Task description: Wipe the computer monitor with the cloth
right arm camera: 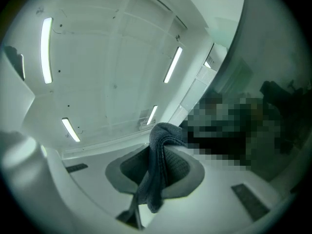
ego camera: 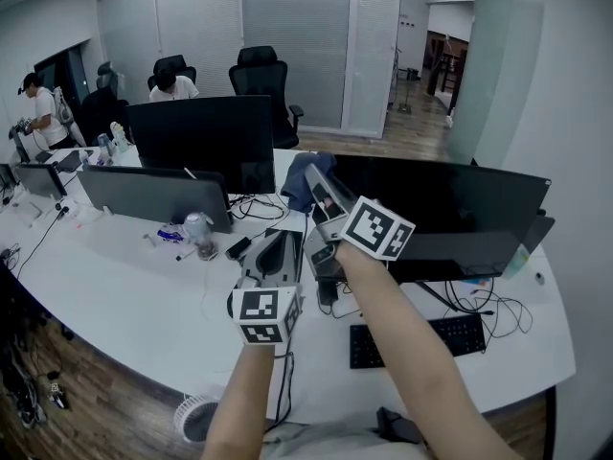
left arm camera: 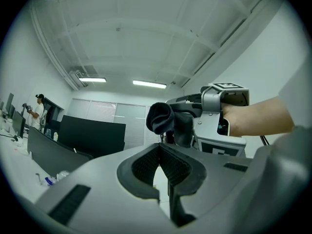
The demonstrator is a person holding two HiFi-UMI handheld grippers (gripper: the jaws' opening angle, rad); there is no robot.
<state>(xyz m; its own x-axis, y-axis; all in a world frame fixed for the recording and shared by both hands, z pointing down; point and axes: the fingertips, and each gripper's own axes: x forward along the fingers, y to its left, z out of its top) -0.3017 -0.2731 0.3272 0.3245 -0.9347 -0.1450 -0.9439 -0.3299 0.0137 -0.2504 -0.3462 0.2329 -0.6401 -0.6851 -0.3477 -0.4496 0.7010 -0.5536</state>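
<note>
Right hand-held gripper (right arm camera: 157, 152) clamps the dark cloth (right arm camera: 155, 179), raised by the monitor's (ego camera: 450, 214) top left corner. The monitor stands toward the bench's (ego camera: 124, 295) right edge. Left hand-held gripper (left arm camera: 159, 152) has its jaws together, empty, just below.

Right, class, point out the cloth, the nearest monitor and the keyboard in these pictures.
cloth (right arm camera: 156, 172), right gripper view, the fold pinched between the jaws.
monitor (ego camera: 450, 209), head view, middle of its dark screen.
keyboard (ego camera: 458, 335), head view, its right-hand keys.
</note>
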